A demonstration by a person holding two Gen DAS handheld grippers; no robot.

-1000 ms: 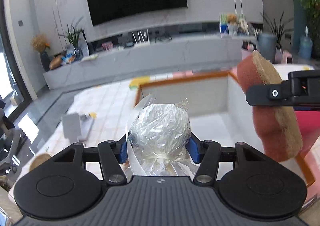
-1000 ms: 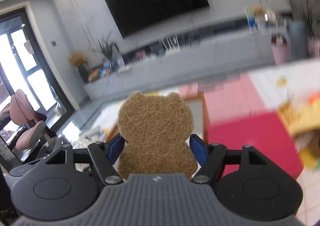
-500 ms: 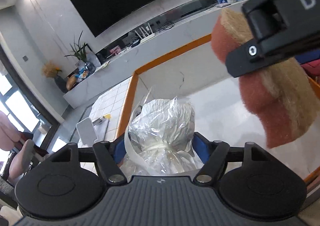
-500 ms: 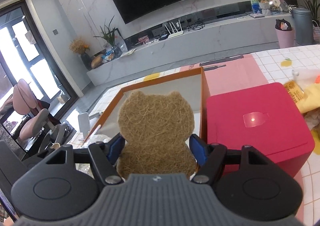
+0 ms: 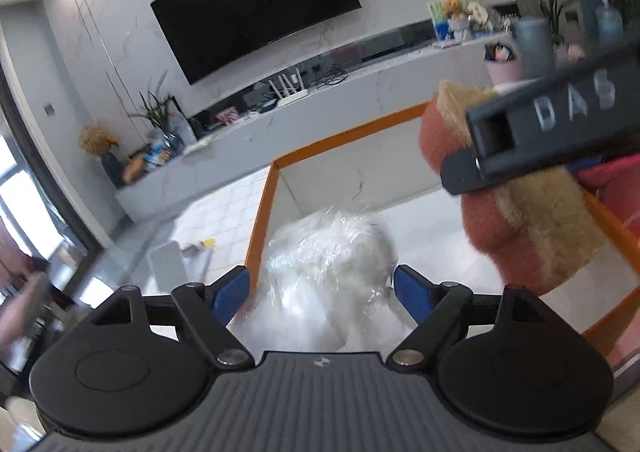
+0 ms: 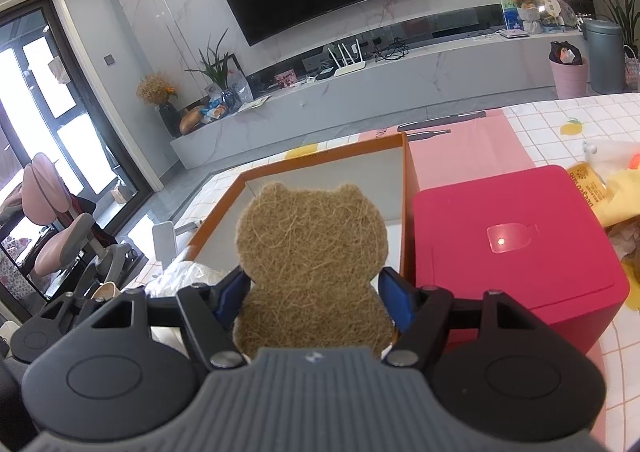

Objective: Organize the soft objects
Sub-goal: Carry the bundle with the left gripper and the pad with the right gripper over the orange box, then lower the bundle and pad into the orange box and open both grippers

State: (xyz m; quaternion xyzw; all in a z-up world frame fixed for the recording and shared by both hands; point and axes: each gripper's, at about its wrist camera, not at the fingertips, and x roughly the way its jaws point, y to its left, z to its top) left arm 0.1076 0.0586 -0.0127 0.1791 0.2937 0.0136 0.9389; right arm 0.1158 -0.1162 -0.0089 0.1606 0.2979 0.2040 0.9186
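Observation:
A clear plastic bag of white stuffing (image 5: 332, 252) shows blurred between my left gripper's (image 5: 322, 292) blue pads, just inside the near left corner of the orange-rimmed box (image 5: 260, 220). The left jaws are opening and stand apart from the bag on both sides. My right gripper (image 6: 312, 292) is shut on a bear-shaped sponge (image 6: 312, 236), brown fibre on one face and pink on the other, held upright over the box (image 6: 320, 156). In the left wrist view the sponge (image 5: 532, 236) hangs at the right, pinched by a black right finger (image 5: 560, 136).
A red box (image 6: 512, 244) stands against the orange box's right side, on a tiled tablecloth with a pink mat (image 6: 472, 144) behind it. Yellow packets (image 6: 612, 192) lie at the far right. A small white stand (image 5: 170, 268) sits left of the box.
The left jaws have spread well apart and the plastic bag has come free of the pads, dropping lower into the box. The right gripper keeps its hold on the sponge.

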